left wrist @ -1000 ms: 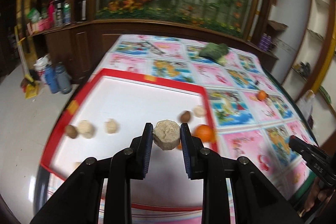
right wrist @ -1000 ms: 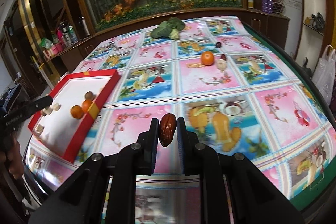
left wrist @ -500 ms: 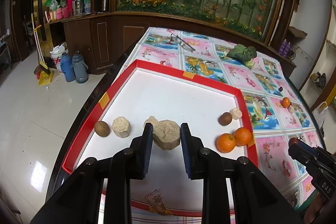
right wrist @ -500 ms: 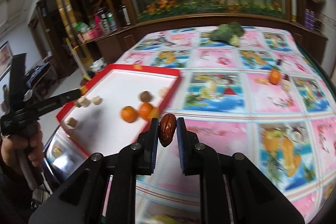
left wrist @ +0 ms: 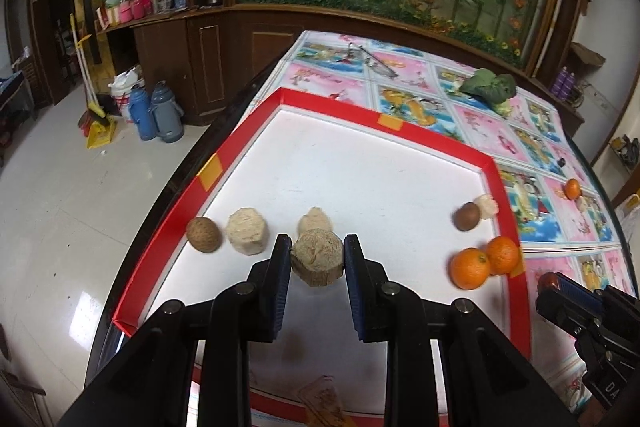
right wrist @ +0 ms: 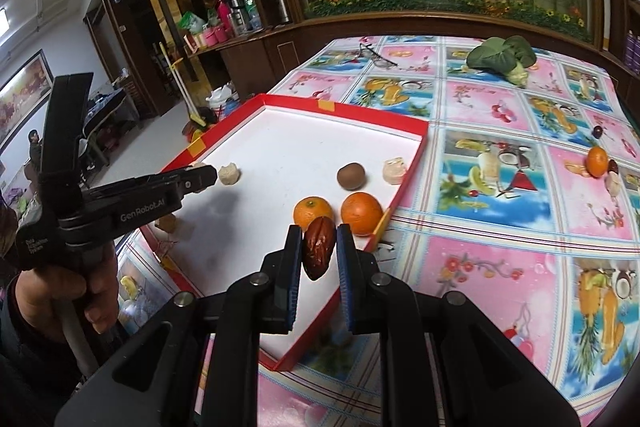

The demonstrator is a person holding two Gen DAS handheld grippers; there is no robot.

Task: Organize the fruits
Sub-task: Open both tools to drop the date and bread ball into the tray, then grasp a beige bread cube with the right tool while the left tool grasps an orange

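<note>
- Two claws are loaded at once: my left claw (left wrist: 317, 261) is clamped on a beige peeled chunk (left wrist: 317, 261), and my right claw (right wrist: 319, 254) is clamped on a wrinkled brown date (right wrist: 318, 253).
- Since a second ago, both claws have swung toward the red-rimmed tray (left wrist: 334, 107). The left one has come in over the tray's near-left part, close to the row already lying there.
- That row reads, left to right, as a brown round fruit (left wrist: 203, 233), a pale peeled chunk (left wrist: 246, 231) and another pale piece (left wrist: 315, 221) just behind my held chunk. I judge the held chunk belongs beside them; whether it touches the tray floor I cannot tell.
- The right claw, which was out over the patterned surface (right wrist: 500, 259) before, now hangs at the tray's near-right corner, with the date just in front of two oranges (right wrist: 338, 213). A brown fruit (right wrist: 351, 176) and a pale piece (right wrist: 395, 170) lie farther along the right rim.
- For the task this means both carries are nearly over; what remains, I judge, is lowering and releasing each item near its like.
- One orange (right wrist: 597, 160) with small pieces beside it lies out on the surface, so sorting is not finished.
- Risk: the date may roll on release.
</note>
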